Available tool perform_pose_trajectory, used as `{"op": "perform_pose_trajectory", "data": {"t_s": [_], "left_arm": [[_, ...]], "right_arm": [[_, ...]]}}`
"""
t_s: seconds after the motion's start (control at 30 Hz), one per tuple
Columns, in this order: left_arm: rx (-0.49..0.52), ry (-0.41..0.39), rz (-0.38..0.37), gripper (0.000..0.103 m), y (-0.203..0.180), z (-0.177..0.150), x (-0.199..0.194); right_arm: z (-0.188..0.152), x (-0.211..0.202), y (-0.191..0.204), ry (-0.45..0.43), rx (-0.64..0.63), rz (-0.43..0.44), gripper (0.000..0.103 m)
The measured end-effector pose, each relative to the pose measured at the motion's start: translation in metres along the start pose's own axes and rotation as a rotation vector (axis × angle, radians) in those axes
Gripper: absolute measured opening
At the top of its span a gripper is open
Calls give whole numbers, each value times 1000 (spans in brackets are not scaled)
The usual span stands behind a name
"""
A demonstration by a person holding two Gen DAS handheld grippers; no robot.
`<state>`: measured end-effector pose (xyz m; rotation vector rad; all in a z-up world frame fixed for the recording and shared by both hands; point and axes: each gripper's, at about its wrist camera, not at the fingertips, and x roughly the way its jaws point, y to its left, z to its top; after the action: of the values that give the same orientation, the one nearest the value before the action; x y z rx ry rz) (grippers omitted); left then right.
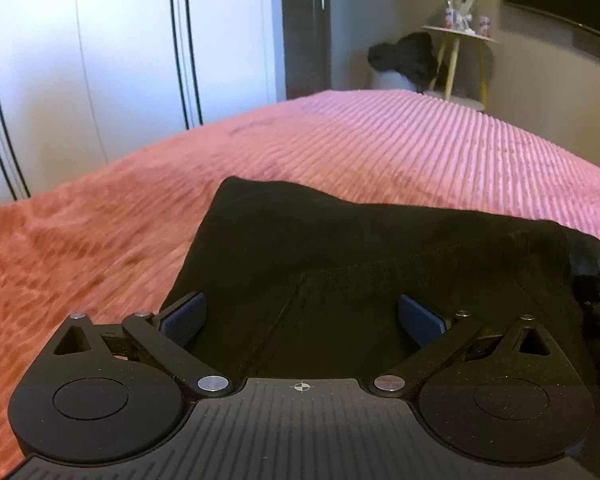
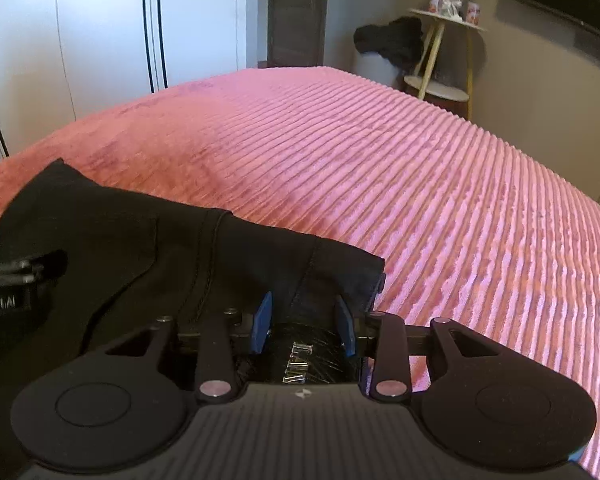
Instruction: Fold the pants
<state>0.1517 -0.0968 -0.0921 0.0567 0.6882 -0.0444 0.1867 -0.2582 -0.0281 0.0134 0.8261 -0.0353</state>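
Where both lie spread, black pants (image 1: 340, 264) between left tongs (image 1: 302, 316) and right tongs (image 2: 303, 322) alike

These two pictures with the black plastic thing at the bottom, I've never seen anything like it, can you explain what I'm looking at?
Each picture comes from a camera mounted on a hand-held gripper, looking forward along its two blue-padded fingers. A person holds one in each hand. The first is the left gripper: its jaws are spread wide over black pants, gripping nothing. The second is the right gripper: the pants bunch between its narrower jaws; a firm pinch can't be confirmed. The pants lie on a pink ribbed bedspread.
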Motion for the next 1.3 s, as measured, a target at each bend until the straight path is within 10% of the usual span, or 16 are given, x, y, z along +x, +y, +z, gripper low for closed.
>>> {"op": "perform_pose_trajectory", "data": {"t_s": [0.33,0.73,1.3], "left_arm": [[23,15,-58,103,-4,-43,-63],[34,51,-66,103,-7,-53,-60],[-41,46,-124,103,12,-53,-69]], "right_arm": [[-55,-86,2,105,76,52,41],[-57,-53,-17,269,203,16,78],[-59,-20,-50,301,356,124,99]]}}
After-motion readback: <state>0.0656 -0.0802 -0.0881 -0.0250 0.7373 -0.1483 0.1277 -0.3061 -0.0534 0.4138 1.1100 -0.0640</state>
